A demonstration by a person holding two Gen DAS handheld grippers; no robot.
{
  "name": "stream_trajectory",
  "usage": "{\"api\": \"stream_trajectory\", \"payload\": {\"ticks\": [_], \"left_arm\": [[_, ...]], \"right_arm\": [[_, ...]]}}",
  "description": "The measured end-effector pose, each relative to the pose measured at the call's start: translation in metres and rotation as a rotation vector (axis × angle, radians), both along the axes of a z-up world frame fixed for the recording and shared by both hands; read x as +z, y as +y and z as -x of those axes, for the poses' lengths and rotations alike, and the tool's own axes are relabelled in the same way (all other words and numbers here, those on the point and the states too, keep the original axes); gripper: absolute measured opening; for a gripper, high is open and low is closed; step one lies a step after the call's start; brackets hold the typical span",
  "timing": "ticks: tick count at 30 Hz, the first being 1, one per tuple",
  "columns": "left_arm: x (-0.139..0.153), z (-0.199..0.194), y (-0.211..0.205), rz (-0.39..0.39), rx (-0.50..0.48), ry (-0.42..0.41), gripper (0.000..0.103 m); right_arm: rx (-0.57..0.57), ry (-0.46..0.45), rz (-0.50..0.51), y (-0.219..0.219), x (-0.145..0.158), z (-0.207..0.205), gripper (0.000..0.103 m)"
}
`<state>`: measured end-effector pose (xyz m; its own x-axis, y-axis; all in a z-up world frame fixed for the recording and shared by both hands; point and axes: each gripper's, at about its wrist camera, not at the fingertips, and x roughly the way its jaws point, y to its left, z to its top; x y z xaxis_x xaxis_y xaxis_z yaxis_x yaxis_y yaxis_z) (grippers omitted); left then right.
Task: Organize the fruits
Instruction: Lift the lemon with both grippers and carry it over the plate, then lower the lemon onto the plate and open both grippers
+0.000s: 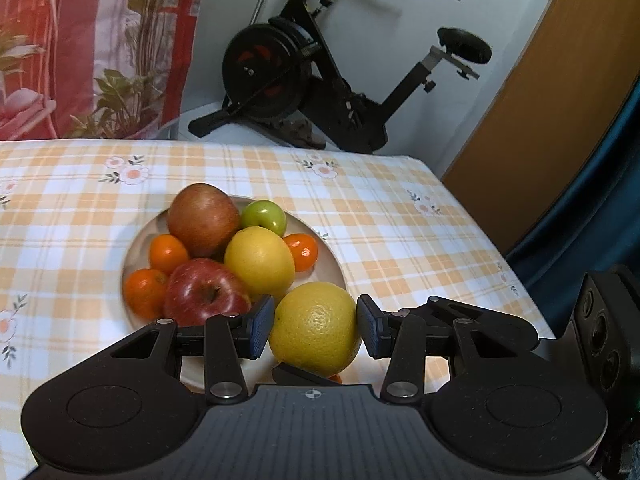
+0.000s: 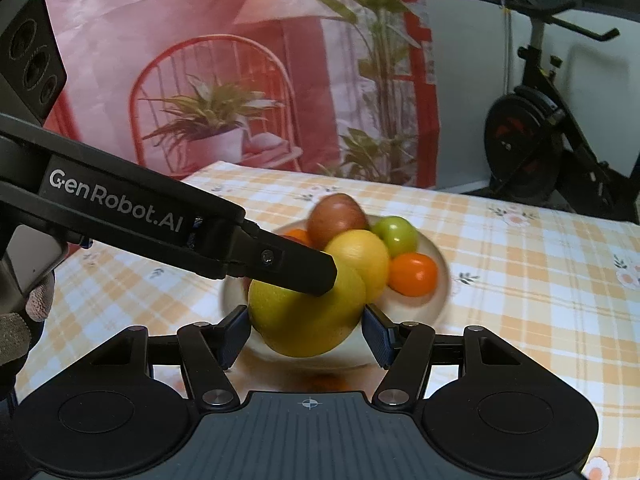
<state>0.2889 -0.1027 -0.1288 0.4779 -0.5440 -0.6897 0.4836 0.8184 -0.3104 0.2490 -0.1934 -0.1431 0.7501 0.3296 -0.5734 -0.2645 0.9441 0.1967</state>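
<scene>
Yellow fruit in left gripper: a yellow citrus fruit [image 1: 315,328] sits between the pads of the left gripper [image 1: 316,326], at the near rim of the plate [image 1: 334,258].
Left gripper: jaws partly apart and clamped on that fruit; both blue pads [image 1: 261,326] press its sides.
Yellow fruit in right gripper: a second yellow fruit [image 2: 306,316] lies between the pads of the right gripper [image 2: 304,334], in front of the plate [image 2: 442,258]; the left gripper's black finger crosses over its top in this view.
Right gripper: jaws partly apart; the left pad [image 2: 234,334] meets the fruit's side, the right pad sits right at its edge, so it appears gripped, though blur softens the contact.
Plate: stands on the checked tablecloth [image 1: 420,232], about midway across the table and toward its near edge.
Fruit on plate: a brownish-red apple [image 1: 202,218] at the back, a small green apple [image 1: 264,216] beside it toward the table's right edge, a red apple [image 1: 206,290] in front, another yellow fruit [image 1: 259,262] in the middle, and small oranges [image 1: 168,252] around them.
Person: a gloved hand [image 2: 38,304] shows at the left edge of the right wrist view.
Beyond the far edge: an exercise bike [image 1: 304,68] and a red printed curtain [image 1: 100,40].
</scene>
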Motion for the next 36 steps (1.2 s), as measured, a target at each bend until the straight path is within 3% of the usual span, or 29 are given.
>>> {"api": "stream_trajectory", "payload": {"ticks": [13,36], "left_arm": [[-0.011,-0.021,-0.015,-0.08,-0.008,0.022,0.047],[-0.021,-0.026,-0.013,-0.089,0.005,0.054,0.043]], "right_arm": [[-0.013,0.045,-0.014,-0.008,-0.022,-0.018,0.057],[-0.017,0.058,0.001,-0.001,-0.026,-0.02,0.062]]}}
